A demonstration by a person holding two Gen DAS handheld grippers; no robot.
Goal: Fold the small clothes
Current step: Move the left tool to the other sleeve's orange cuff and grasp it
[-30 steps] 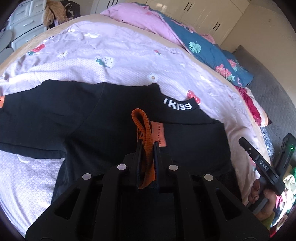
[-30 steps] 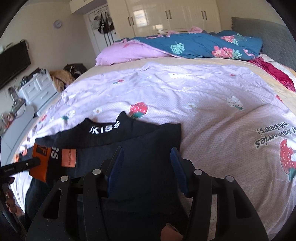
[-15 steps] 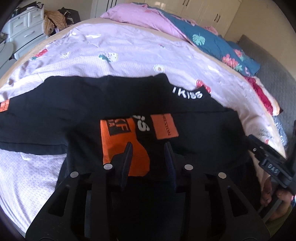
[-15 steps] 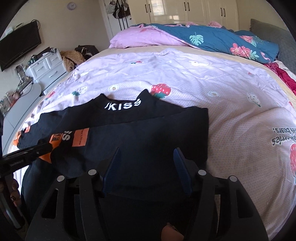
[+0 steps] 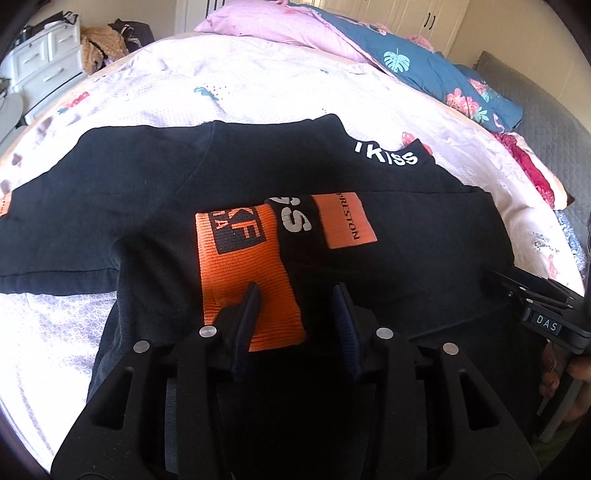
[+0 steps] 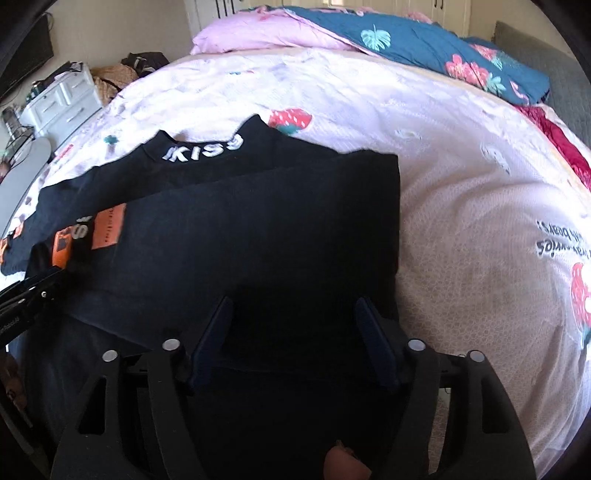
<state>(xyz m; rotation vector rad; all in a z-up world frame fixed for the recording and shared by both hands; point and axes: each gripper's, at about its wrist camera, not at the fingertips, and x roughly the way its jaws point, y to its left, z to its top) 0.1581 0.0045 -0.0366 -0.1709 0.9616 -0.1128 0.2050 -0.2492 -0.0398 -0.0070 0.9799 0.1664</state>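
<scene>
A black top (image 5: pixel 258 177) lies spread on the bed (image 5: pixel 258 81), over a pale lilac bedspread (image 6: pixel 461 206) printed with strawberries and small figures. Its collar, lettered "KISS" in white, points toward the pillows, and one sleeve is folded in across the body, so that its ribbed orange cuff (image 5: pixel 243 273) lies on the chest next to an orange patch (image 5: pixel 343 221) reading "PRESTON". The other sleeve stretches out flat toward the left edge of the left wrist view. The left tool (image 5: pixel 295 306) hangs just above the near end of the orange cuff; its jaws are opening, the left finger over the orange rib and the right one over black cloth, and neither pad presses on anything. The right tool (image 6: pixel 293 336) hovers over the folded right side of the top, whose straight folded edge runs just beside the right finger; its jaws are opening too and stand wider than the left pair, with only flat black cloth beneath them and nothing gripped. Each tool shows at the edge of the other's view. Beyond the top are a pink pillow (image 6: pixel 258 33) and a blue floral quilt (image 6: pixel 424 44), and a white chest of drawers (image 5: pixel 40 55) stands beside the bed.
</scene>
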